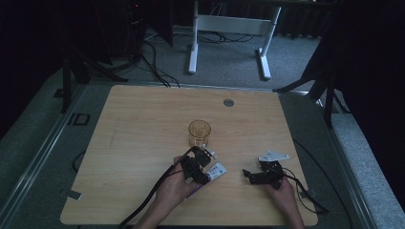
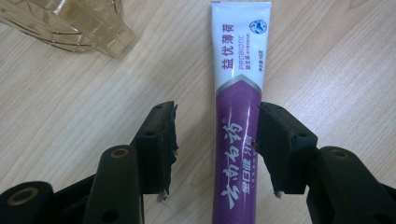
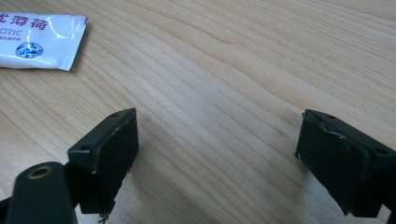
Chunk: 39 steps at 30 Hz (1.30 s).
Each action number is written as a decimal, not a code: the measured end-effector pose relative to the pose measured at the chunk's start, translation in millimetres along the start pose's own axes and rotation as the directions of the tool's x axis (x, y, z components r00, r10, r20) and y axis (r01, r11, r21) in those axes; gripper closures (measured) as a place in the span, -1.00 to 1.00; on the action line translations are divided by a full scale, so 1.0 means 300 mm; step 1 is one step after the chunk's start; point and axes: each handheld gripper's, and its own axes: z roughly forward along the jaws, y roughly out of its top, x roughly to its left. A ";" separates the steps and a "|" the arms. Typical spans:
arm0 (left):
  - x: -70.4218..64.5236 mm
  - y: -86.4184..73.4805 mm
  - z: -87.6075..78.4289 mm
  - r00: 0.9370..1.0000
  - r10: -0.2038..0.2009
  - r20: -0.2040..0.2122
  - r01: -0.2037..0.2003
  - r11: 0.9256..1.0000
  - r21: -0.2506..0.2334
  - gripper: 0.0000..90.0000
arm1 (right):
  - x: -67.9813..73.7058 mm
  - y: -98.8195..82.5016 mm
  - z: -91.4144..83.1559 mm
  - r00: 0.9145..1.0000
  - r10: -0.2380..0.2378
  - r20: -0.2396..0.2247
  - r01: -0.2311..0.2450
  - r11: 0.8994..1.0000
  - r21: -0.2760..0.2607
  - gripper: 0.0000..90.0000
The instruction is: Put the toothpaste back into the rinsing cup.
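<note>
A purple-and-white toothpaste tube is laid flat on the wooden desk, its crimped white end pointed away from the left hand-held gripper, so that its length runs along the line of the jaws. The left hand-held gripper is brought down over the tube's purple lower half with one jaw on each long side. The right-hand pad appears to be at or just beside the tube's edge, while a clear strip of desk is seen between the left-hand pad and the tube; the jaws are thus set moderately wide and nothing is clamped yet. This straddling placement is judged to be a preparation for a pinch across the tube's width.

An amber glass is stood upright just beyond the tube, near the left hand-held gripper, and is perhaps meant as the tube's destination.

The right hand-held gripper is rested low over bare desk, its jaws spread wide and empty, well apart from the tube, whose white end is seen off to its side.
</note>
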 end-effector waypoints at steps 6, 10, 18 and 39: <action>-0.003 0.004 0.015 1.000 0.007 0.013 -0.007 1.000 0.021 0.08 | 0.000 0.000 0.000 1.000 0.000 0.000 0.000 1.000 0.000 -0.72; -0.006 0.007 0.025 1.000 0.011 0.018 -0.011 0.999 0.036 0.08 | 0.000 0.000 0.000 1.000 0.000 0.000 0.000 1.000 0.000 -0.72; -0.012 0.011 0.039 1.000 0.017 0.025 -0.019 0.998 0.057 0.08 | 0.000 0.000 0.000 1.000 0.000 0.000 0.000 1.000 0.000 -0.72; -0.021 0.016 0.082 0.999 0.033 0.033 -0.038 0.989 0.145 0.08 | 0.000 0.000 0.000 1.000 0.000 0.000 0.000 1.000 0.000 -0.72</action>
